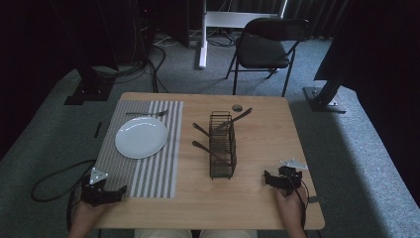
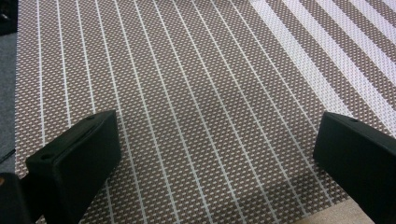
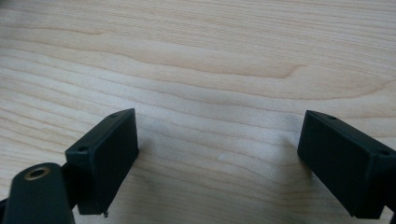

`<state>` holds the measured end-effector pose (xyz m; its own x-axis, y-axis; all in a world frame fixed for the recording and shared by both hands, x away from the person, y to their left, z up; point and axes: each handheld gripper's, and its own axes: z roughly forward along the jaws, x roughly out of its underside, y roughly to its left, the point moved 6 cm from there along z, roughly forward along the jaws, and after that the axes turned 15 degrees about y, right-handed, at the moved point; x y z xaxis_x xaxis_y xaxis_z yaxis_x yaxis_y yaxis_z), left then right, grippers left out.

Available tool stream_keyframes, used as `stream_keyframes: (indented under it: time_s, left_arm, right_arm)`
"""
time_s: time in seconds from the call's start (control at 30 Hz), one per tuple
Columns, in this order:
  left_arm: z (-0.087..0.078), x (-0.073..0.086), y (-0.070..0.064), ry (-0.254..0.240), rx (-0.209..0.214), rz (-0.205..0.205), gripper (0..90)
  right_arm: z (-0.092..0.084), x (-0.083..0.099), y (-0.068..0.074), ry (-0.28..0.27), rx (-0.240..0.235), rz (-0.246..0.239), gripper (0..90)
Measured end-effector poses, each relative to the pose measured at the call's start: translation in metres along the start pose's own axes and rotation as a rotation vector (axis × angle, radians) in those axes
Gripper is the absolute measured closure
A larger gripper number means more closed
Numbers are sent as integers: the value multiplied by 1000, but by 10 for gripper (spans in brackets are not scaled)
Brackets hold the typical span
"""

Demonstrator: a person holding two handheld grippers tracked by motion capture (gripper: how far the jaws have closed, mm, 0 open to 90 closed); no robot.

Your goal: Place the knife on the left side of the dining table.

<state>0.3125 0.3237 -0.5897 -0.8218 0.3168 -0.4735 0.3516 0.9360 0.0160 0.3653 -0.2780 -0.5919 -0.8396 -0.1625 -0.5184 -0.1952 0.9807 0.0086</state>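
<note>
My left gripper (image 1: 120, 191) rests at the near left of the wooden table (image 1: 257, 198), over the near edge of a striped placemat (image 1: 163, 163). Its jaws stand wide apart in the left gripper view, the left gripper (image 2: 217, 149) holding nothing above the woven placemat (image 2: 196, 84). My right gripper (image 1: 268, 178) lies at the near right, open and empty. In the right gripper view, the right gripper (image 3: 219, 149) has bare table (image 3: 201, 56) between its jaws. A white plate (image 1: 141, 137) sits on the mat with a fork (image 1: 146, 114) beyond it. A black wire basket (image 1: 222, 145) holding several utensils stands mid-table.
A small dark round object (image 1: 237, 107) lies near the table's far edge. A black folding chair (image 1: 262, 49) stands beyond the table on the carpet. Black stand bases (image 1: 89, 91) and cables flank the table's far corners.
</note>
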Motion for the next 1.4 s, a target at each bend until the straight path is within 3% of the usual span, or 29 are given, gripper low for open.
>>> stream_keyframes:
  time_s: [0.53,0.8,0.97,1.03,1.2,1.4]
  left_arm:
    - [0,0,0,5,3,10,14]
    - [-2,1,-6,14,16,50,14]
    - [-3,0,-16,44,48,75,17]
    - [-4,-1,-21,44,42,85,17]
    - [-7,-8,-28,25,49,98,17]
    - [-18,-20,-44,-28,96,124,17]
  right_arm:
    - [0,0,0,0,0,-1,114]
    - [0,0,0,0,0,-1,114]
    - [0,0,0,0,0,0,114]
    - [0,0,0,0,0,0,114]
    - [0,0,0,0,0,1,114]
    - [0,-1,0,0,1,3,115]
